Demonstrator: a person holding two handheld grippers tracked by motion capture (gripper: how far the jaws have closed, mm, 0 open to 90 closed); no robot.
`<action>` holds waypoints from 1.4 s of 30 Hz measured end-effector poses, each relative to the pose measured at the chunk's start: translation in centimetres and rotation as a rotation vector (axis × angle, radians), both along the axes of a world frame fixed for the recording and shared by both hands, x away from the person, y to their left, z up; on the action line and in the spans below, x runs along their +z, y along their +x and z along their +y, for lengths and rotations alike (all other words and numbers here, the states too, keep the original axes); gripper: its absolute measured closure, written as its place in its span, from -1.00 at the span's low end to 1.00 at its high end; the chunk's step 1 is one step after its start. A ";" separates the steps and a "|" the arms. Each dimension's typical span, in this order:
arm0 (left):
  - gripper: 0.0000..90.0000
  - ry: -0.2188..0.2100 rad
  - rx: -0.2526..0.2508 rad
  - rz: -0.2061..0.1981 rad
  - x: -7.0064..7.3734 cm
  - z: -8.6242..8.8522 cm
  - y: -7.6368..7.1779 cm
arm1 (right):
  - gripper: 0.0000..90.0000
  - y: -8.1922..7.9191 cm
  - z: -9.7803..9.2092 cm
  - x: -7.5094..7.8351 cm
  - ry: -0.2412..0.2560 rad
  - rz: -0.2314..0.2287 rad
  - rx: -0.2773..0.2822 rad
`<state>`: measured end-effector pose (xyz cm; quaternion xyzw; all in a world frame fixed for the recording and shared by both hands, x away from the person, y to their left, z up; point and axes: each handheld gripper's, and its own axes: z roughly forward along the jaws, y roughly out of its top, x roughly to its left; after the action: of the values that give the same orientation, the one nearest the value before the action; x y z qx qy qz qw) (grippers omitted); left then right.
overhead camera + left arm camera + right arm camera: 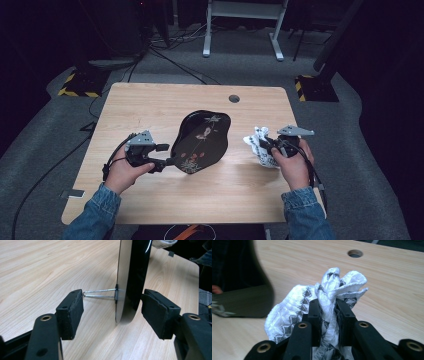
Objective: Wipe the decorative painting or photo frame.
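A: What sits at the middle of the wooden desk [150, 107]?

B: A black lacquered tray [202, 141] with a painted flower-and-butterfly design, tilted up on its edge near the desk's centre. In the left gripper view the tray [132, 277] stands almost edge-on, its lower rim close to the desk surface.

A: And the left hand-held gripper [161, 156]?

B: It reaches the tray's lower left rim from the desk's left side. In its own view the left hand-held gripper [112, 307] stands wide, the tray's rim in the gap between the two black pads [72, 312]. Neither pad clearly presses on the tray. A thin metal wire clip [100, 293] juts from the tray's back face toward the left pad.

A: What about the right side?

B: The right hand-held gripper [267, 146] is clamped on a white cloth [259, 142] with a dark geometric pattern, near the desk's right edge and apart from the tray. In the right gripper view the jaws of the right hand-held gripper [328, 315] pinch a bunched fold of the cloth [294, 312], which spills out above and to the side.

A: Anything else?

B: A round cable hole [234, 98] near the far edge, and denim sleeves [95, 210] coming in from the near edge.
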<state>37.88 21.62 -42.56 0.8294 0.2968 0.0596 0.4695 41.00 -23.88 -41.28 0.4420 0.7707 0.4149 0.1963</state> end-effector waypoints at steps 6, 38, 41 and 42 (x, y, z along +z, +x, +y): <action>-0.38 0.019 -0.002 0.003 -0.4 0.3 -0.3 | 0.68 1.6 -0.9 -2.0 -0.037 0.009 -0.041; -0.12 -0.036 0.017 -0.003 -0.1 -1.3 -1.9 | -0.04 0.9 5.9 -0.4 0.071 -0.053 0.198; -0.05 -0.033 0.031 -0.002 -0.2 -1.5 -2.1 | -0.06 1.0 6.8 -0.2 0.081 -0.053 0.224; -0.04 -0.033 0.034 -0.004 -0.2 -1.5 -2.1 | -0.07 1.1 7.1 -0.2 0.085 -0.051 0.233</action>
<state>35.75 20.09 -42.79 0.8163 0.3110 0.0642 0.4826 42.10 -16.80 -41.46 0.3464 0.7934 0.4783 0.1474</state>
